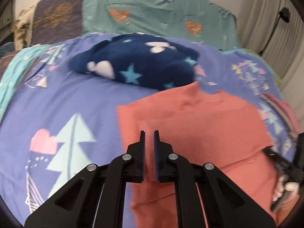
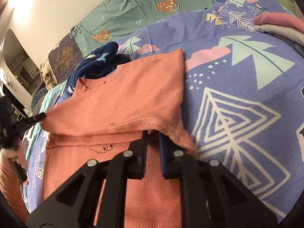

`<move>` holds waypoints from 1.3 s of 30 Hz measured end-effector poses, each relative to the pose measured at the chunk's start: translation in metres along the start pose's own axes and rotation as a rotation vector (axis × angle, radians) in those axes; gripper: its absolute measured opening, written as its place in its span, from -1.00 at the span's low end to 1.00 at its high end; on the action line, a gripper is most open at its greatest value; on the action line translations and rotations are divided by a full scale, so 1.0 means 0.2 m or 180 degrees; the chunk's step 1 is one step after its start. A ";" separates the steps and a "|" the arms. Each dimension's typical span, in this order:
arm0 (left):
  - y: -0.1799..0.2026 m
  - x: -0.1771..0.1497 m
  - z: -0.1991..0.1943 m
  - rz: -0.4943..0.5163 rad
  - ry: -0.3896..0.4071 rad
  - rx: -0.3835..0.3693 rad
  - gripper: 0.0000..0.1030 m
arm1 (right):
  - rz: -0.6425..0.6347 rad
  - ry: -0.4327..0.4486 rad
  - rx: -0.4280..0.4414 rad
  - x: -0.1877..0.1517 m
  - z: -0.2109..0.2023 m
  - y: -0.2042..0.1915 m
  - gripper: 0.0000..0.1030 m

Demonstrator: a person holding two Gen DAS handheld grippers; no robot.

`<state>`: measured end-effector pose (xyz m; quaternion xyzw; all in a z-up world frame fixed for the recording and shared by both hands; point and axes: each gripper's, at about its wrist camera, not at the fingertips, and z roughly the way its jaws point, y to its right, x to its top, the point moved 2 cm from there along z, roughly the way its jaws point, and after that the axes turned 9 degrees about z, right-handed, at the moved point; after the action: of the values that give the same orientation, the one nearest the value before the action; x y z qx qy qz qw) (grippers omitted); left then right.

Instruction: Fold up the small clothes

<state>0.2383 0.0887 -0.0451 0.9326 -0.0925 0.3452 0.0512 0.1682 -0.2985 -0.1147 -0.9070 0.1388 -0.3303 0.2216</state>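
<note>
Right claw (image 2: 153, 135) tips under coral shirt (image 2: 121, 102)

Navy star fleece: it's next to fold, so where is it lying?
The navy star fleece lies crumpled on the purple bedspread, just beyond the coral shirt.

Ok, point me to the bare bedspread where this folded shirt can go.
Freest: the purple bedspread left of the salmon shirt, around the tree print, in front of the navy star fleece. In the right wrist view, the patch right of the shirt with the white triangles is also bare. Crowded: behind the shirt and the far right edge, by the pink and grey clothes.
</note>
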 end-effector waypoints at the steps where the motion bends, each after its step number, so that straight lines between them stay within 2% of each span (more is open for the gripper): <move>1: 0.00 -0.01 0.00 -0.0005 0.0016 -0.0016 -0.81 | -0.0024 -0.0004 -0.0003 0.00 0.00 -0.01 -0.71; 4: 0.03 -0.03 -0.03 0.0048 0.0080 -0.0087 -0.62 | -0.0061 -0.0013 0.0008 -0.01 0.00 -0.01 -0.61; 7: 0.12 -0.06 -0.01 0.0223 0.0075 -0.0184 -0.50 | -0.0083 -0.0006 -0.0019 -0.01 -0.01 -0.02 -0.61; 9: 0.17 -0.11 0.07 0.0324 -0.0098 -0.0152 -0.39 | -0.0016 0.0134 -0.0128 0.01 -0.05 0.00 -0.73; 10: 0.18 -0.14 0.11 0.0365 -0.0204 -0.0120 -0.36 | 0.0142 0.0299 -0.0294 0.02 -0.09 0.05 -0.82; 11: 0.19 -0.18 0.15 0.0440 -0.0184 -0.0048 -0.35 | 0.0268 0.0315 -0.0271 0.02 -0.11 0.09 -1.00; 13: 0.22 -0.21 0.13 0.0578 -0.0044 0.0062 -0.32 | 0.0599 0.0212 -0.0145 0.01 -0.12 0.19 -1.00; 14: 0.22 -0.21 0.13 0.0590 -0.0009 0.0084 -0.32 | 0.0639 0.0175 -0.0136 0.00 -0.12 0.22 -1.00; 19: 0.21 -0.21 0.11 0.0548 -0.0028 0.0091 -0.29 | 0.0271 0.0144 -0.0314 -0.01 -0.18 0.14 -0.99; 20: 0.21 -0.21 0.08 0.0545 -0.0029 0.0078 -0.29 | 0.0235 0.0150 -0.0323 -0.01 -0.19 0.13 -0.92; 22: 0.22 -0.20 0.03 0.0501 0.0036 -0.0018 -0.28 | 0.0135 0.0197 -0.0277 0.00 -0.25 0.08 -0.77; 25: 0.27 -0.15 -0.02 0.0532 0.0180 -0.0170 -0.29 | -0.0019 0.0298 -0.0143 0.06 -0.28 -0.02 -0.75; 28: 0.31 -0.15 0.04 0.0583 0.0058 -0.0172 -0.31 | -0.0073 0.0316 -0.0011 0.14 -0.21 -0.08 -0.74; 29: 0.32 -0.17 0.10 0.0574 -0.0089 -0.0185 -0.31 | -0.0078 0.0268 0.0017 0.15 -0.17 -0.08 -0.73; 30: 0.32 -0.20 0.15 0.0564 -0.0151 -0.0191 -0.27 | -0.0088 0.0189 -0.0067 0.16 -0.11 -0.07 -0.74; 31: 0.31 -0.21 0.16 0.0561 -0.0084 -0.0206 -0.25 | -0.0128 0.0031 -0.0396 0.14 -0.01 -0.02 -0.70; 32: 0.30 -0.22 0.16 0.0536 -0.0010 -0.0256 -0.26 | -0.0137 -0.0059 -0.0530 0.13 0.04 0.01 -0.82; 34: 0.28 -0.22 0.14 0.0474 -0.0003 -0.0322 -0.26 | -0.0088 -0.0006 -0.0331 0.11 0.04 0.07 -0.83; 39: 0.27 -0.25 0.02 0.0594 0.0095 -0.0209 -0.23 | -0.0250 0.0015 -0.0402 0.09 -0.04 0.00 -0.77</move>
<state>0.1914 0.0414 -0.0786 0.9124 -0.1895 0.3591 0.0507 0.1771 -0.3079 -0.0998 -0.9231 0.1243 -0.3314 0.1504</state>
